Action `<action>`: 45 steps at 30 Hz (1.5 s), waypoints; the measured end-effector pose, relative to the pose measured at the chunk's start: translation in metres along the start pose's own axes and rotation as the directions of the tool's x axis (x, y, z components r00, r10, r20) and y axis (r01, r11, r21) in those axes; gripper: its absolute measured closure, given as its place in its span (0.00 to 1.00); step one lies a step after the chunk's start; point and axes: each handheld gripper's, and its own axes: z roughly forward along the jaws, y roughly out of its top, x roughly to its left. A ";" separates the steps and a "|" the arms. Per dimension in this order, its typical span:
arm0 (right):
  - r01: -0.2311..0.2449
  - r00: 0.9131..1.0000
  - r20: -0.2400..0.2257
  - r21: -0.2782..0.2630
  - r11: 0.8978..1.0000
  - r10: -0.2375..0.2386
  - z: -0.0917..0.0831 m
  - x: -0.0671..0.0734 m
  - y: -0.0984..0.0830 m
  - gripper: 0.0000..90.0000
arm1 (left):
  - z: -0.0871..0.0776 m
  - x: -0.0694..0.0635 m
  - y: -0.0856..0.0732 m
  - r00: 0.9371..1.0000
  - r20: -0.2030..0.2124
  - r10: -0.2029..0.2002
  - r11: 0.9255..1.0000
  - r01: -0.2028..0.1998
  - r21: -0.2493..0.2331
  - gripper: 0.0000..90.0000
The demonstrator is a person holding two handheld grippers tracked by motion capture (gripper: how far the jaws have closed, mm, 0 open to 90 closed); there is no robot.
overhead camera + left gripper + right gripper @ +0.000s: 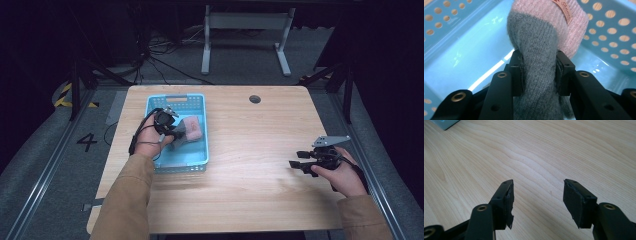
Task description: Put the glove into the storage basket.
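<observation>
Item: grey-and-pink knit sock (541,47), soft, light, limp. Your left gripper (539,72) pinches its grey middle over the blue basket (461,50); your right gripper (537,195) gapes empty.

Basket walls (614,27) are hemming in the left gripper (539,72)'s fingers; bare table (544,152) is lying ahead of the right gripper (537,195)'s fingers.

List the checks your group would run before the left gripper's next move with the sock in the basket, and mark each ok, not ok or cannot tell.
1. Left gripper pinching the sock: ok, both pads press its grey part.
2. Sock over the basket: ok.
3. Sock resting on the basket floor: cannot tell.
4. Right gripper open, nothing between the jaws: ok.
5. Right gripper well away from the basket, over bare table: ok.
</observation>
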 end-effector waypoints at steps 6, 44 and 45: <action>0.005 1.000 -0.007 0.005 1.000 -0.005 0.002 0.002 0.001 0.47 | 0.007 0.000 0.002 1.000 0.005 0.007 0.999 -0.007 0.033 0.72; 0.005 1.000 -0.002 0.007 1.000 -0.005 0.001 0.001 -0.006 0.45 | 0.034 0.008 0.011 0.989 -0.150 0.001 1.000 0.001 0.011 0.42; 0.010 1.000 -0.004 0.006 1.000 -0.010 0.001 0.001 -0.006 0.45 | 0.032 0.008 0.011 0.988 -0.154 0.000 1.000 0.000 0.000 0.40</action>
